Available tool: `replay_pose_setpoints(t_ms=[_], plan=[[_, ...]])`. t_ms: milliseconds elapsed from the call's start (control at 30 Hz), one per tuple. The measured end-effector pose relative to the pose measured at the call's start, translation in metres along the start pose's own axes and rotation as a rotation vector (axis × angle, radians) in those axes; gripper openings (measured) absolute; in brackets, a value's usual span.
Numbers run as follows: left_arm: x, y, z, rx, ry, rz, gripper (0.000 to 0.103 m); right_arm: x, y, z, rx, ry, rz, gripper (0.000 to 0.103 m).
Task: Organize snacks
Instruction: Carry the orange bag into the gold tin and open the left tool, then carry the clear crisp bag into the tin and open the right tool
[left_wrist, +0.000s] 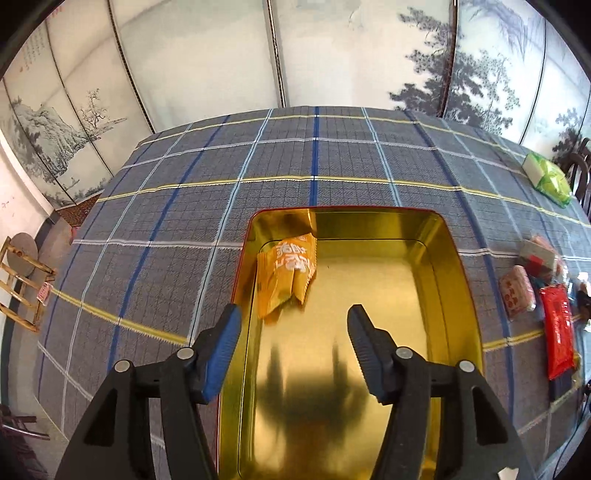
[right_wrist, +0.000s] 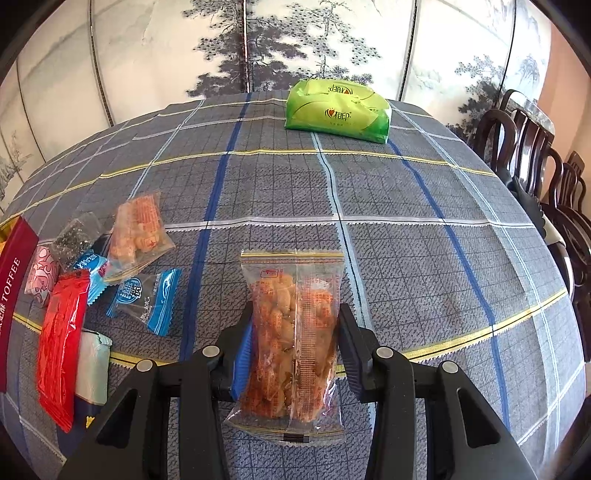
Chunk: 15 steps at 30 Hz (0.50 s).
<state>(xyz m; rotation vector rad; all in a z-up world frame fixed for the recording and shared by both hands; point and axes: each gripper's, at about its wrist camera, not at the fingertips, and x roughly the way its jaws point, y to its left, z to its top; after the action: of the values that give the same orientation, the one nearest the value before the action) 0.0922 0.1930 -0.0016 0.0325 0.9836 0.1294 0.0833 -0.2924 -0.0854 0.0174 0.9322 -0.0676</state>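
Observation:
A gold tin tray (left_wrist: 436, 240) lies on the plaid tablecloth, with an orange snack packet (left_wrist: 286, 275) in its far left corner. My left gripper (left_wrist: 293, 325) is open and empty above the tray's near half. My right gripper (right_wrist: 295, 332) is shut on a clear packet of orange crackers (right_wrist: 293, 332), held above the cloth. A pile of loose snacks lies at the left of the right wrist view: a red packet (right_wrist: 61, 343), a blue packet (right_wrist: 146, 297), a second clear cracker packet (right_wrist: 138, 232). The pile also shows in the left wrist view (left_wrist: 554, 317), right of the tray.
A green tissue pack (right_wrist: 338, 110) sits at the table's far side, also in the left wrist view (left_wrist: 548, 177). A dark red toffee box lid (right_wrist: 11, 288) lies at the far left. Dark wooden chairs (right_wrist: 535, 173) stand along the table's right edge. A painted folding screen (left_wrist: 207, 55) stands behind.

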Motion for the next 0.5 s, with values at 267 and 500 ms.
replay_pose_setpoints(t_ms=[267,500], plan=[[-0.036,0.021,-0.025,-0.076,-0.058,0.016,0.066,0.002,-0.002,0.008,0.009,0.069,-0.002,0.043],[-0.038,0.038,-0.041,-0.117,-0.043,0.057,0.067,0.001,0.001,0.008,0.032,0.073,-0.013,0.042]])
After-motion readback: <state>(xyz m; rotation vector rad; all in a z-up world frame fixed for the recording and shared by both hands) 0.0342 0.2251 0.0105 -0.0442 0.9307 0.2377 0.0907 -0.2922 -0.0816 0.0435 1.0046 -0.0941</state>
